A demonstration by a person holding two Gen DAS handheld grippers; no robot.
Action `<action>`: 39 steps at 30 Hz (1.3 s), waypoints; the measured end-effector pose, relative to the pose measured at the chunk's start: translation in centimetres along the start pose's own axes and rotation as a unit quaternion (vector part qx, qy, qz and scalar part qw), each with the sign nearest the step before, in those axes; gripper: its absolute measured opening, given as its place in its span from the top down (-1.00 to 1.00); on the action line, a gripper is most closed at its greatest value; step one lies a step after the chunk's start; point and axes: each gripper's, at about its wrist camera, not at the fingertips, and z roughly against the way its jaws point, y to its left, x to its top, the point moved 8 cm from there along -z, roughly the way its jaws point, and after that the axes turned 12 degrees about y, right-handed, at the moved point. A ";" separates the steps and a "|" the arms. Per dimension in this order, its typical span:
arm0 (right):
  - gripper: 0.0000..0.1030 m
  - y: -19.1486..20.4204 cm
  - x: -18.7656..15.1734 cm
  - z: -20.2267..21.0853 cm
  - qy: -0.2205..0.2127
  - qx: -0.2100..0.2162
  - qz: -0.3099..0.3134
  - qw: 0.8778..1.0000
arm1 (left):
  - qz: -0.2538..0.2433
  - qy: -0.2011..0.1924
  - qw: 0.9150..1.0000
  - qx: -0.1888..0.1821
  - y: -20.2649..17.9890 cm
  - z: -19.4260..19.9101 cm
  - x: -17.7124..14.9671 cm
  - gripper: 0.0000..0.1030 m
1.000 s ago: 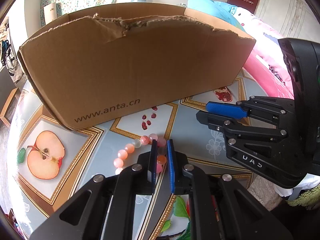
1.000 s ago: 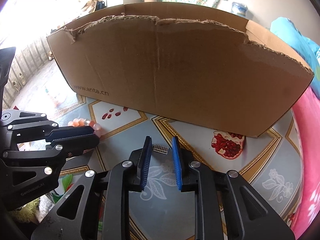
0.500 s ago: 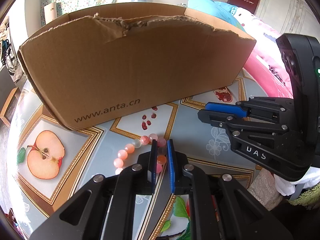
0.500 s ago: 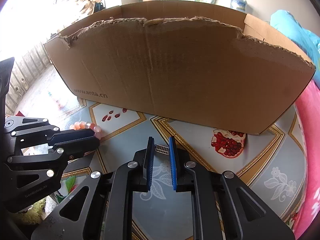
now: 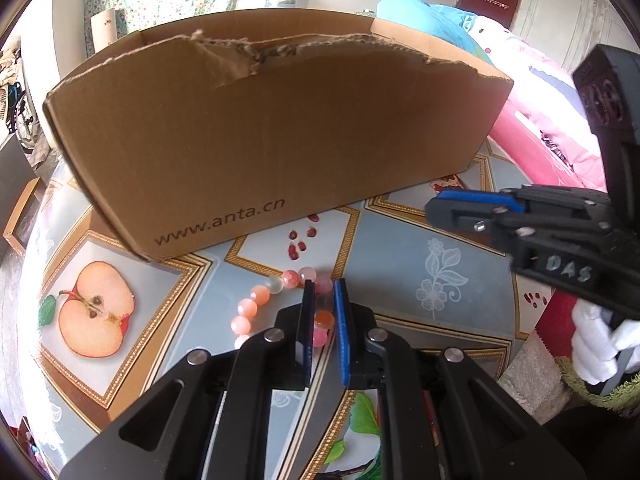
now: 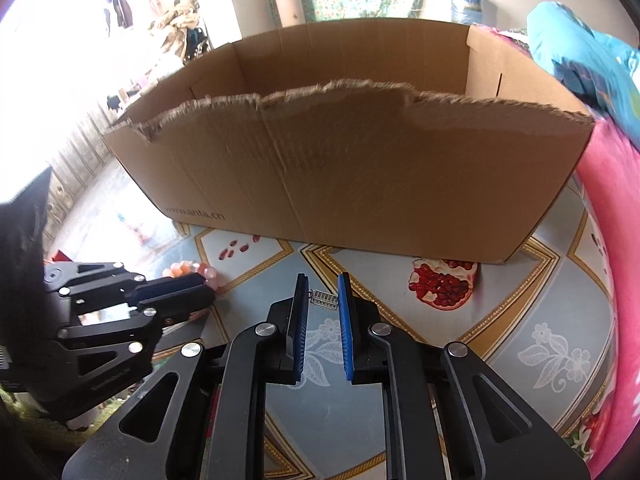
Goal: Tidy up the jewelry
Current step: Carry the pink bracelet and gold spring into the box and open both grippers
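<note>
A pink and orange bead bracelet [image 5: 256, 304] lies on the table in front of a brown cardboard box [image 5: 280, 128]. My left gripper [image 5: 322, 290] is shut on the right side of the bracelet, low on the table. My right gripper [image 6: 323, 288] is shut on a small silver jewelry piece [image 6: 324, 299] and holds it above the table, facing the box [image 6: 360, 168]. The right gripper also shows at the right of the left wrist view [image 5: 472, 200]. The left gripper [image 6: 172, 292] and the bracelet [image 6: 188, 270] show at the left of the right wrist view.
The table has a glossy cloth with an apple print [image 5: 94, 316] and a pomegranate print [image 6: 442, 284]. Pink and blue bedding [image 6: 608, 200] lies to the right. The box's front wall has a torn top edge.
My right gripper closed on the silver piece and rose with it, so the box interior now shows. My left gripper stayed shut on the bracelet.
</note>
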 end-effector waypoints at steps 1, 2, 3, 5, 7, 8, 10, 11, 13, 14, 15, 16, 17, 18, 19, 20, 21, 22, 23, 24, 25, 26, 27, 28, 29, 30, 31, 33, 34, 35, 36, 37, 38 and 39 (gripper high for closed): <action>0.75 -0.1 0.0 0.3 -0.003 0.005 -0.002 1.000 | 0.005 -0.003 1.000 0.001 0.3 0.3 0.0 0.82; 0.75 -0.2 0.1 0.8 -0.006 0.012 -0.004 1.000 | 0.011 -0.008 1.000 -0.001 0.5 0.7 0.1 0.82; 0.75 -0.3 0.2 1.2 -0.009 0.018 -0.005 1.000 | 0.016 -0.013 1.000 -0.005 0.7 1.0 0.1 0.82; 0.75 -0.6 0.4 2.1 -0.017 0.028 -0.006 0.999 | 0.031 -0.031 0.999 -0.018 1.4 2.4 0.4 0.82; 0.75 -0.6 0.6 3.1 -0.024 0.041 -0.008 0.999 | 0.046 -0.045 0.997 -0.032 1.9 3.8 0.7 0.82; 0.75 -0.7 0.8 3.7 -0.029 0.050 -0.010 0.998 | 0.053 -0.056 0.996 -0.042 2.2 4.8 0.9 0.82; 0.75 -0.8 1.3 4.9 -0.038 0.062 -0.012 0.997 | 0.064 -0.079 0.993 -0.064 2.6 6.7 1.3 0.83; 0.75 -0.9 1.5 5.6 -0.044 0.069 -0.012 0.997 | 0.068 -0.090 0.991 -0.075 2.8 7.6 1.6 0.83; 0.75 -0.7 2.3 6.4 -0.055 0.079 -0.012 0.995 | 0.071 -0.109 0.987 -0.093 2.8 9.4 2.1 0.83; 0.75 -0.7 2.6 7.1 -0.061 0.086 -0.012 0.994 | 0.071 -0.122 0.984 -0.109 2.7 10.5 2.5 0.83; 0.75 -0.8 2.9 7.6 -0.068 0.092 -0.013 0.993 | 0.070 -0.131 0.981 -0.121 2.6 11.4 2.9 0.83; 0.75 -1.0 3.4 8.4 -0.076 0.097 -0.014 0.992 | 0.068 -0.139 0.980 -0.129 2.4 12.2 3.3 0.83; 0.75 -0.4 4.0 8.7 -0.082 0.101 -0.013 0.991 | 0.064 -0.148 0.977 -0.138 2.2 13.1 3.8 0.83; 0.75 -0.5 4.5 9.4 -0.090 0.104 -0.015 0.990 | 0.059 -0.156 0.975 -0.149 2.0 14.0 4.4 0.83; 0.75 -0.4 5.0 9.5 -0.097 0.106 -0.015 0.990 | 0.054 -0.165 0.973 -0.155 1.8 14.8 4.9 0.83; 0.75 -0.7 5.6 10.2 -0.106 0.109 -0.016 0.988 | 0.048 -0.172 0.971 -0.160 1.5 15.5 5.6 0.83; 0.75 -0.9 6.0 10.7 -0.113 0.110 -0.017 0.987 | 0.043 -0.178 0.970 -0.163 1.5 16.2 6.1 0.83; 0.75 -1.3 6.6 11.3 -0.121 0.112 -0.017 0.986 | 0.036 -0.186 0.968 -0.165 1.3 16.9 6.8 0.83; 0.75 -1.6 7.2 11.5 -0.125 0.113 -0.017 0.986 | 0.029 -0.194 0.967 -0.165 1.2 17.6 7.5 0.83; 0.75 -2.1 7.7 11.8 -0.130 0.113 -0.017 0.985 | 0.025 -0.197 0.966 -0.166 1.1 18.1 7.9 0.83; 0.75 -2.6 8.3 12.0 -0.134 0.113 -0.017 0.984 | 0.018 -0.203 0.965 -0.165 1.0 18.5 8.6 0.83; 0.75 -3.0 8.8 12.0 -0.134 0.112 -0.016 0.984 | 0.012 -0.208 0.965 -0.162 1.0 18.8 9.3 0.83; 0.75 -3.4 9.3 12.0 -0.132 0.109 -0.015 0.985 | 0.008 -0.210 0.965 -0.159 1.3 19.1 9.7 0.82; 0.75 -4.0 10.0 11.8 -0.127 0.104 -0.014 0.986 | 0.005 -0.211 0.965 -0.156 1.4 19.1 10.2 0.82; 0.75 -4.3 10.6 11.1 -0.121 0.101 -0.011 0.987 | 0.002 -0.210 0.966 -0.153 1.3 18.8 11.1 0.82; 0.75 -4.7 10.8 10.8 -0.112 0.099 -0.007 0.989 | 0.001 -0.207 0.967 -0.148 1.3 18.3 11.9 0.82; 0.75 -5.1 11.2 10.3 -0.104 0.094 -0.004 0.990 | 0.001 -0.204 0.968 -0.146 1.3 17.8 12.4 0.82; 0.75 -5.7 11.9 8.9 -0.079 0.083 0.007 0.993 | 0.006 -0.187 0.971 -0.150 1.2 16.1 13.8 0.83; 0.75 -6.2 12.4 7.8 -0.061 0.073 0.009 0.995 | 0.007 -0.181 0.972 -0.150 1.2 15.6 14.1 0.82; 0.75 -6.4 12.7 7.2 -0.046 0.070 0.016 0.996 | 0.006 -0.173 0.973 -0.150 1.1 14.7 14.6 0.82; 0.75 -6.3 12.5 6.6 -0.038 0.068 0.022 0.997 | 0.007 -0.164 0.975 -0.149 0.9 13.8 15.0 0.82; 0.75 -6.6 12.9 5.8 -0.027 0.061 0.027 0.997 | 0.009 -0.155 0.976 -0.150 0.9 13.1 15.2 0.82; 0.75 -6.8 13.1 5.3 -0.016 0.056 0.032 0.998 | 0.011 -0.145 0.978 -0.149 0.7 12.2 15.5 0.82; 0.75 -6.8 13.3 4.9 -0.008 0.052 0.037 0.998 | 0.013 -0.135 0.980 -0.148 0.6 11.4 15.8 0.82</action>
